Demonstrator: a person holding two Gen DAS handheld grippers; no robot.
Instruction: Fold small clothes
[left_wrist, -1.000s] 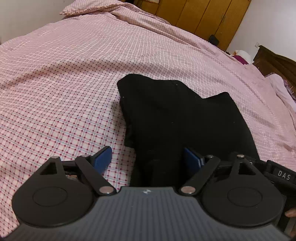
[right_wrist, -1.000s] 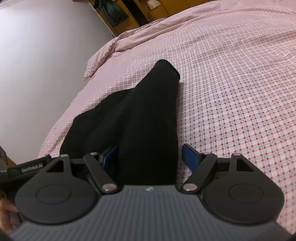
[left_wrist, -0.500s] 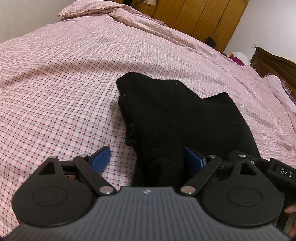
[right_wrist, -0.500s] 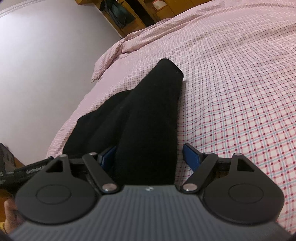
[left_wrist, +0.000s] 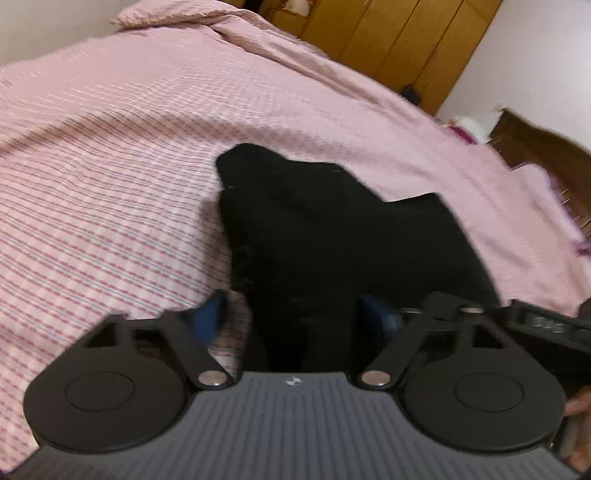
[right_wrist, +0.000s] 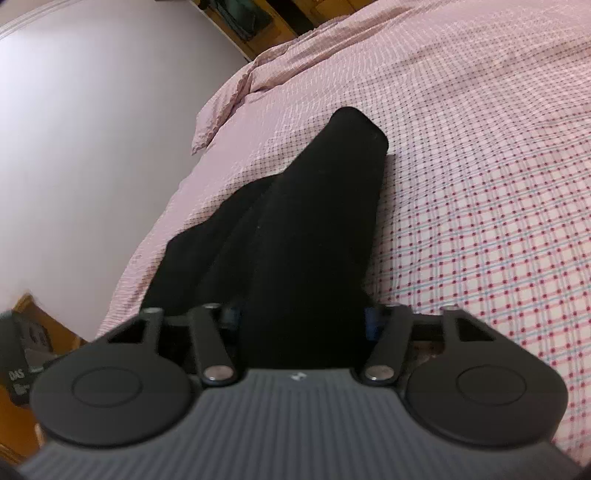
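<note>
Here a black garment (left_wrist: 332, 236) is seen spread on a bed covered with a pink checked sheet (left_wrist: 110, 206), and its near edge is straddled by both grippers. In the left wrist view the left gripper (left_wrist: 295, 317) sits at 6 o'clock of the picture, and the cloth runs away from it toward 12 and 1 o'clock, ending in a rounded tip at about 11 o'clock of the garment's mass. The jaws of this gripper are closing, with a bunched strip of the black cloth between them. The blue pad on the 3 o'clock side lies against the cloth; the pad (left_wrist: 207, 317) on the 9 o'clock side stands just beside it, with a sliver of sheet showing between, so a firm pinch is not shown. This view is blurred.

In the right wrist view the right gripper (right_wrist: 301, 319) is likewise at 6 o'clock, and a long raised fold of the same garment (right_wrist: 314, 236) stretches from it toward 12 o'clock, narrowing to a blunt end. A flatter part of the cloth spreads toward 9 o'clock. These jaws are closing too, at a middling gap, and the fold fills the space between them, both blue pads (right_wrist: 371, 321) being pressed to its sides.

A wooden wardrobe (left_wrist: 388, 40) is seen beyond the bed at 1 o'clock in the left view.
</note>
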